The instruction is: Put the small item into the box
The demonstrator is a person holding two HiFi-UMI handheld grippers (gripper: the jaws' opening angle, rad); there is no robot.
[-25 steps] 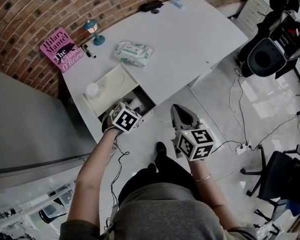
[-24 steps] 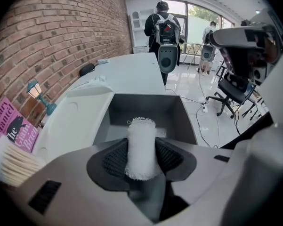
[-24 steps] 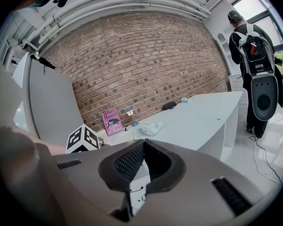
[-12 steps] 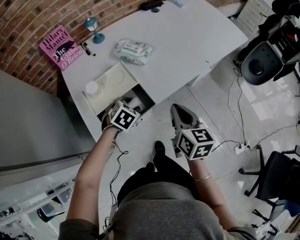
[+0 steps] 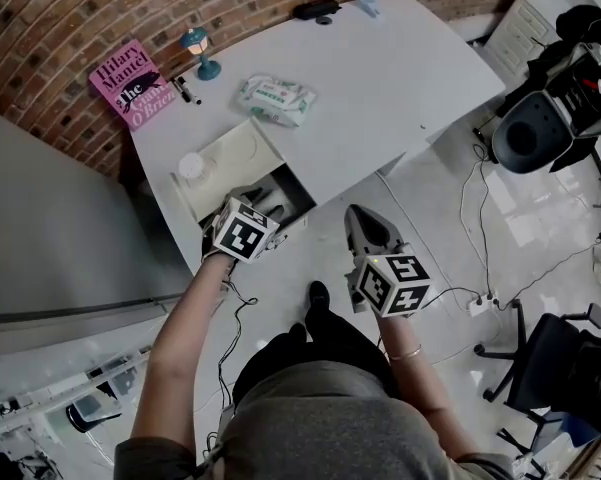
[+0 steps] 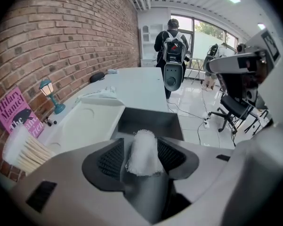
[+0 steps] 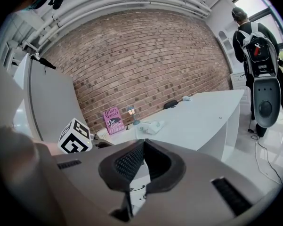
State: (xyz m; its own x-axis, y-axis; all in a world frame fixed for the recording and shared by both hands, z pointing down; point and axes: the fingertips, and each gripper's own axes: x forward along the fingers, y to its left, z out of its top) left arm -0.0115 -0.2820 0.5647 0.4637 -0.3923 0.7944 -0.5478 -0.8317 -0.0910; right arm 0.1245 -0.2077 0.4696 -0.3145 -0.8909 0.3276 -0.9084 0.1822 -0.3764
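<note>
The left gripper [image 5: 263,208] hangs over the open grey box [image 6: 150,121] at the near edge of the white table [image 5: 380,78], pointing steeply down. Its jaws have just been opening and now stand wide. Between them sits the small item [image 6: 142,153], a white, fuzzy mesh piece. A thin gap shows at the left pad, and contact with the right pad cannot be told. Its long axis runs along the jaws, with the rounded end toward the box's far wall. The right gripper [image 7: 142,147] is off the table, jaws together and holding nothing.
</note>
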